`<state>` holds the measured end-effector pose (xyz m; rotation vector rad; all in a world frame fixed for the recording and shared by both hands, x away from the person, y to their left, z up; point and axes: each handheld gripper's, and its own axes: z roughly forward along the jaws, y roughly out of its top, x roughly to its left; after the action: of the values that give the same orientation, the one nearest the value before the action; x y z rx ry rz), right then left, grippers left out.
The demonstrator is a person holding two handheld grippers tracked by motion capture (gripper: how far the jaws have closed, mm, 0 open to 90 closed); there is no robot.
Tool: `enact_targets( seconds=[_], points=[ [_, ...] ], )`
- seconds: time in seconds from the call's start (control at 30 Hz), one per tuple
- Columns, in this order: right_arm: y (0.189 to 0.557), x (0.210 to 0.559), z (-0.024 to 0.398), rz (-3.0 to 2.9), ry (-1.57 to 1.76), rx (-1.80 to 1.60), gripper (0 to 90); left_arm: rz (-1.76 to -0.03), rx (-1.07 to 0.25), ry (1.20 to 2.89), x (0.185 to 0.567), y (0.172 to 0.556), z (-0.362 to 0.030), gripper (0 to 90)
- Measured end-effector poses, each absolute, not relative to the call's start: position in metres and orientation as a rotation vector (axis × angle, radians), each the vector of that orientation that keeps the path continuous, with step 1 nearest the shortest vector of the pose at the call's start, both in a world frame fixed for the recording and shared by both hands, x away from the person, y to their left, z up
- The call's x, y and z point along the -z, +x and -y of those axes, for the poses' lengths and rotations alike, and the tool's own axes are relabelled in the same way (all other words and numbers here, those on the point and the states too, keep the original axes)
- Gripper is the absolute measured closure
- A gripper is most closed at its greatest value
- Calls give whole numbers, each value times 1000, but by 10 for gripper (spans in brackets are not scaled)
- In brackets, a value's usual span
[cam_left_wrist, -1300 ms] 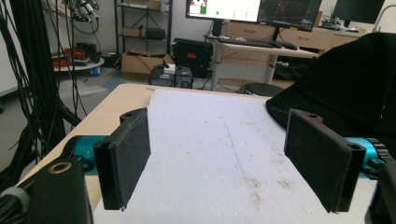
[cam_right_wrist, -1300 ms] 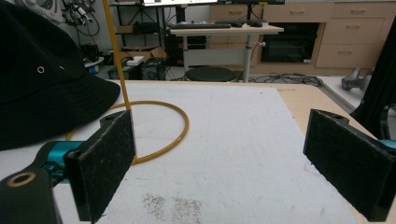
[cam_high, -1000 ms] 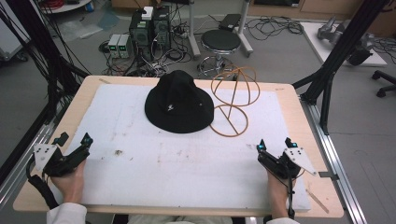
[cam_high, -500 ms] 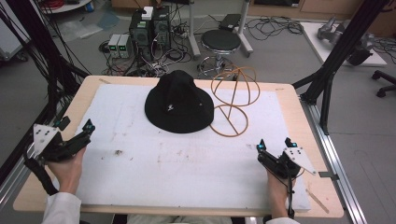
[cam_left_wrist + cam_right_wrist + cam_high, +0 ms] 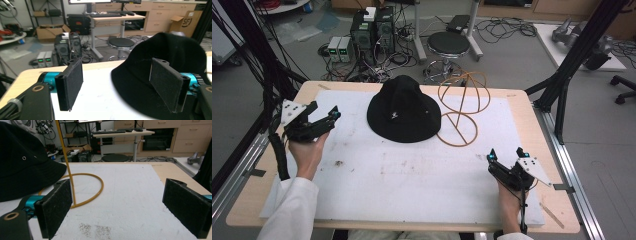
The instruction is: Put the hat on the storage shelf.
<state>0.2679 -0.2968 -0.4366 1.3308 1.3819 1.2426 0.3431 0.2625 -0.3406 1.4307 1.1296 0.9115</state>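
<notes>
A black bucket hat [image 5: 404, 112] lies brim-down at the far middle of the white mat [image 5: 412, 185]. Just to its right stands a yellow wire hat stand [image 5: 462, 107], a ring base with a dome of hoops. My left gripper [image 5: 326, 111] is held above the mat's left edge, pointing at the hat's brim; its jaws stand wide, have just been closing slightly, and have nothing between them. In the left gripper view the hat [image 5: 175, 62] sits beyond the gripper [image 5: 116, 70]. My right gripper [image 5: 505, 154] rests open near the front right, empty, facing the stand [image 5: 85, 187] and hat [image 5: 22, 162].
The mat lies on a wooden table [image 5: 537, 115] with a black frame post [image 5: 562, 95] at its right. Beyond the far edge are a stool [image 5: 451, 44] and computer boxes [image 5: 372, 30] on the floor.
My left hand has lifted off the table's front left and moved forward toward the hat. The right hand, hat and stand have stayed put.
</notes>
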Motion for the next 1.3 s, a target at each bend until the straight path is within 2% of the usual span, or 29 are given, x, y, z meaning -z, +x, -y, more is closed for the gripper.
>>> enact_targets(
  seconds=[0.27, 0.73, 1.03, 1.3],
  points=[
    [268, 437, 298, -1376, 1334, -1257, 84, -1138, -845, 1412, 335, 374, -241, 273],
    [266, 436, 297, -1383, 1325, -1258, 84, -1051, -813, 1541, 335, 411, -186, 273],
    [267, 436, 298, -1381, 1328, -1265, 84, -1066, -784, 1631, 339, 443, -154, 253],
    [267, 437, 298, -1389, 1328, -1269, 84, -1080, -744, 1645, 346, 462, -135, 254]
  ],
)
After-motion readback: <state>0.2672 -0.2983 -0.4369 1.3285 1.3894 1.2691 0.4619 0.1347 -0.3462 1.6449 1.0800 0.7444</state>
